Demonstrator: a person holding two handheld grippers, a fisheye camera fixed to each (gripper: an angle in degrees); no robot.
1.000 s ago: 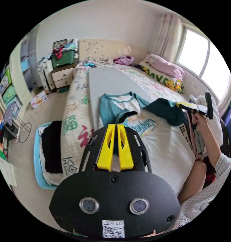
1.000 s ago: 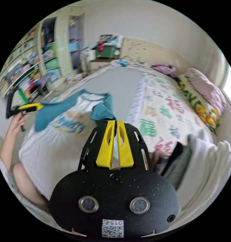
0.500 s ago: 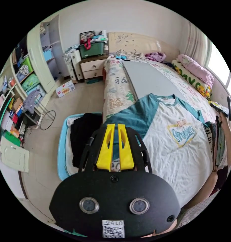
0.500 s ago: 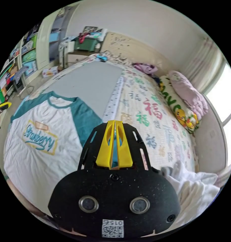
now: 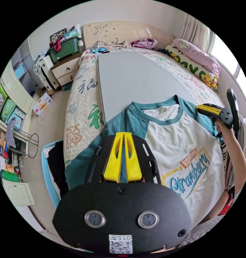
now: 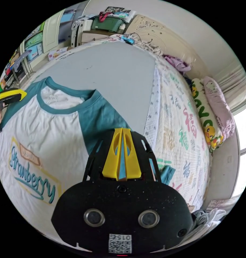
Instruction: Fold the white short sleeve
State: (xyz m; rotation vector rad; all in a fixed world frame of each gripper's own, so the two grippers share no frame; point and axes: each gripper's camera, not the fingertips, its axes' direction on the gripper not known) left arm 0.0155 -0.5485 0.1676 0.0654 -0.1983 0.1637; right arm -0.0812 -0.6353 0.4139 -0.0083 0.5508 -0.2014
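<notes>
My white shirt (image 5: 179, 150) lies face up on the grey mat (image 5: 133, 78) on the bed (image 6: 182, 129). My left gripper (image 5: 123, 133) pinches one teal sleeve (image 5: 101, 142), and my right gripper (image 6: 122, 129) pinches the other sleeve (image 6: 101, 118).

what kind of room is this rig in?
A bedroom in a home, most likely. A bed with a printed quilt and a headboard, pillows by the window, and a nightstand. A T-shirt lies spread on the bed.
</notes>
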